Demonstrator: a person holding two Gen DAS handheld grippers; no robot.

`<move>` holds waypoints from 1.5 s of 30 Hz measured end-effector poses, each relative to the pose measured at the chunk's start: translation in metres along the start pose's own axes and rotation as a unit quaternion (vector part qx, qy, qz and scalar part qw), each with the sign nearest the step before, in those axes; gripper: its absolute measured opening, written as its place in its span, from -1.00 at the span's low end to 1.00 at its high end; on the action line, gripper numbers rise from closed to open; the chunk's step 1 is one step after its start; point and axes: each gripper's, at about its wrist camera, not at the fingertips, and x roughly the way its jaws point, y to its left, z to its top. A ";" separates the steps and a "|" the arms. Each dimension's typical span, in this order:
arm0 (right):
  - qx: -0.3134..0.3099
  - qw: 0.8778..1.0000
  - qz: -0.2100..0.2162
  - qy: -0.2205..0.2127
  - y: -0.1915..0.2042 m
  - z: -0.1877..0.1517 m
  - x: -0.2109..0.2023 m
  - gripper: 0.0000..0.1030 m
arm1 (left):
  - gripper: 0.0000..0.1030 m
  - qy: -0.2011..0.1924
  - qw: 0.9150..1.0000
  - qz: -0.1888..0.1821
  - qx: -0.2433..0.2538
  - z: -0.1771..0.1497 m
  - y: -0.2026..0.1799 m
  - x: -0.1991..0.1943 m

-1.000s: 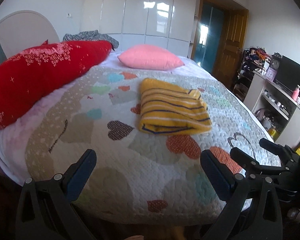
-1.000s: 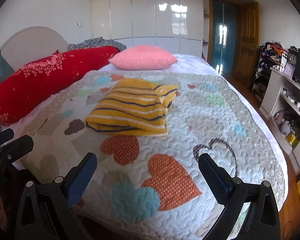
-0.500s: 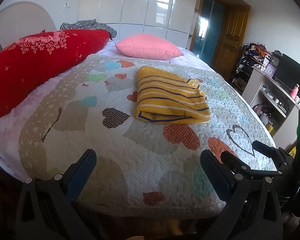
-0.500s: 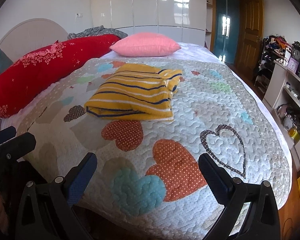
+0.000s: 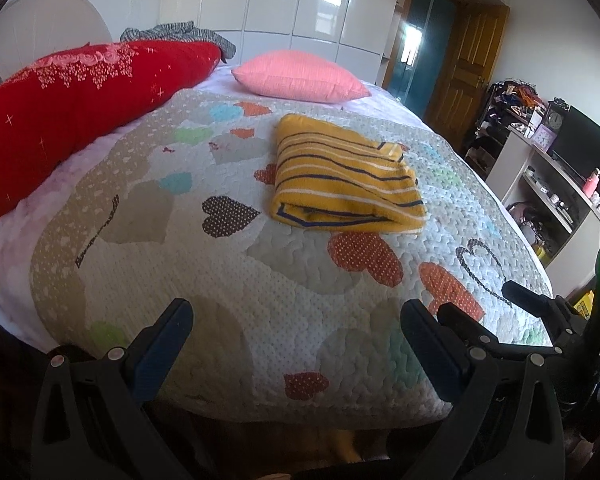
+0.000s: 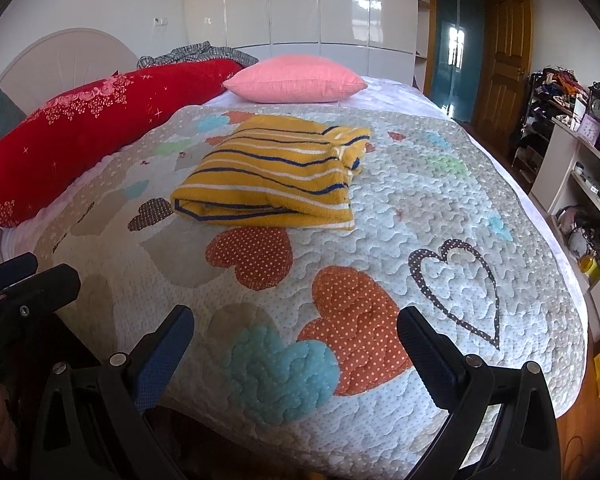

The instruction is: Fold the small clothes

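Observation:
A yellow garment with navy and white stripes (image 5: 342, 178) (image 6: 278, 174) lies folded into a flat rectangle on the heart-patterned quilt (image 5: 228, 280) (image 6: 440, 208), near the middle of the bed. My left gripper (image 5: 296, 328) hangs open over the quilt's near edge, well short of the garment, with nothing between its fingers. My right gripper (image 6: 292, 332) is open too, near the foot edge, also apart from the garment. The left wrist view catches the right gripper's fingers (image 5: 532, 300) at the lower right; the right wrist view shows the left gripper's fingers (image 6: 24, 284) at the left edge.
A long red bolster (image 5: 72, 100) (image 6: 100, 120) lies along the left side of the bed and a pink pillow (image 5: 300, 76) (image 6: 296, 78) at the head. White shelves with small items (image 5: 560, 200) stand at the right. A wooden door (image 6: 504, 56) is beyond.
Both grippers have drawn back a little and tilted, so the bed's near edge shows more. The folded garment has not moved. Both grippers stay open.

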 end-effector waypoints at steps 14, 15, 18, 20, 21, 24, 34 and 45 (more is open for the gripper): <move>0.003 1.000 0.002 0.019 0.004 -0.005 0.008 1.00 | 1.00 0.023 1.000 -0.008 -0.009 -0.003 0.002 0.008; 0.003 1.000 0.002 0.020 0.004 -0.005 0.009 1.00 | 1.00 0.023 1.000 -0.009 -0.008 -0.003 0.002 0.008; 0.003 1.000 0.001 0.023 0.005 -0.005 0.010 1.00 | 1.00 0.025 1.000 -0.010 -0.007 -0.004 0.001 0.008; 0.003 1.000 0.001 0.025 0.006 -0.006 0.010 1.00 | 1.00 0.027 1.000 -0.011 -0.008 -0.004 0.001 0.009; 0.003 1.000 0.002 0.026 0.005 -0.006 0.011 1.00 | 1.00 0.028 0.999 -0.012 -0.009 -0.004 0.001 0.010; 0.004 1.000 0.002 0.029 0.004 -0.006 0.013 1.00 | 1.00 0.033 0.999 -0.015 -0.011 -0.004 0.001 0.011; 0.008 0.999 0.002 0.036 0.004 -0.007 0.016 1.00 | 1.00 0.044 0.999 -0.015 -0.016 -0.005 0.003 0.016; 0.006 0.999 0.003 0.041 0.007 -0.009 0.019 1.00 | 1.00 0.046 0.999 0.019 -0.012 -0.006 0.004 0.018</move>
